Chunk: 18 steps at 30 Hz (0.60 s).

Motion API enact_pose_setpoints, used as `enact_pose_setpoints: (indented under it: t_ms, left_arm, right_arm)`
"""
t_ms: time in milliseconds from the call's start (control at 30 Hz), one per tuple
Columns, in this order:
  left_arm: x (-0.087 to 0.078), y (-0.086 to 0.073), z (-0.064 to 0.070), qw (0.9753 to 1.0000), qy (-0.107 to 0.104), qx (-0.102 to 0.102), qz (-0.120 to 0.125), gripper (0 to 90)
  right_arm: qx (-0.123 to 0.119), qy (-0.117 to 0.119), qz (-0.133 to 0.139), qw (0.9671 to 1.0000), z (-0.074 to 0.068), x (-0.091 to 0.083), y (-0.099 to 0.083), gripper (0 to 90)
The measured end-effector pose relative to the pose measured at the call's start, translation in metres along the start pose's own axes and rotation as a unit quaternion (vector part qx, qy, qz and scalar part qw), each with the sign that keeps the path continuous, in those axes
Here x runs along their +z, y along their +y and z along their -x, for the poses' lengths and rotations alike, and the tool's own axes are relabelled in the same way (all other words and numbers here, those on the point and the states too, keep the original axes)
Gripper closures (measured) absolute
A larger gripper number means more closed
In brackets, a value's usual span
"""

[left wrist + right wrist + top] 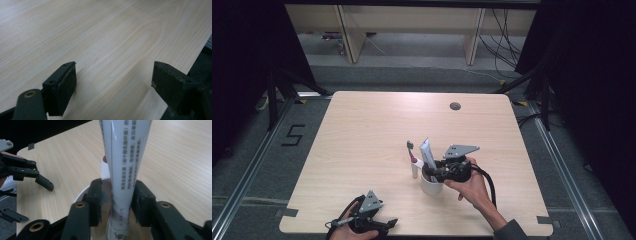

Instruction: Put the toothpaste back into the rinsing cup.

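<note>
The right gripper (117, 202) sits over the cup (431, 186), jaws partly open either side of the tube (125, 157), which stands in the cup between them; whether they touch is unclear. A toothbrush (412, 160) stands just beyond. The left gripper (113, 82) is wide open and empty over the table (100, 37).

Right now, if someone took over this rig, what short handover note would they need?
Right gripper: jaws on either side of the toothpaste tube, which stands upright in the white cup; whether they still press it is unclear.
Left gripper: open, holding nothing, over bare table at the near edge.
Toothbrush stands just left of the cup, apparently outside it.
Done: tube in cup.
Left: release the tube, probably then the toothbrush.
</note>
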<state>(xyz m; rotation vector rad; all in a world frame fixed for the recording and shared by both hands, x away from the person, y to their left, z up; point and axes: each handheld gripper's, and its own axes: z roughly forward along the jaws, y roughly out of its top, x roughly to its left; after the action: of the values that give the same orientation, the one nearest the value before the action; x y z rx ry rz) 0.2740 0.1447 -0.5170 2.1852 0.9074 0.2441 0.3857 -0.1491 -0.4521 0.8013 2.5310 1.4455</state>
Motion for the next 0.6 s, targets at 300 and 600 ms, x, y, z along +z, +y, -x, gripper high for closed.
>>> enact_pose_setpoints:
  t_ms: [300,600]
  left_arm:
    - [0.0,0.0,0.002,1.0,-0.003,-0.002,0.003,19.6]
    - [-0.001,0.0,0.0,1.0,-0.001,0.001,0.006,19.6]
  right_arm:
    - [0.013,-0.018,0.008,0.9997,-0.001,-0.009,0.003,52.4]
    - [0.031,-0.015,0.016,0.9993,0.0,-0.019,0.006,48.8]
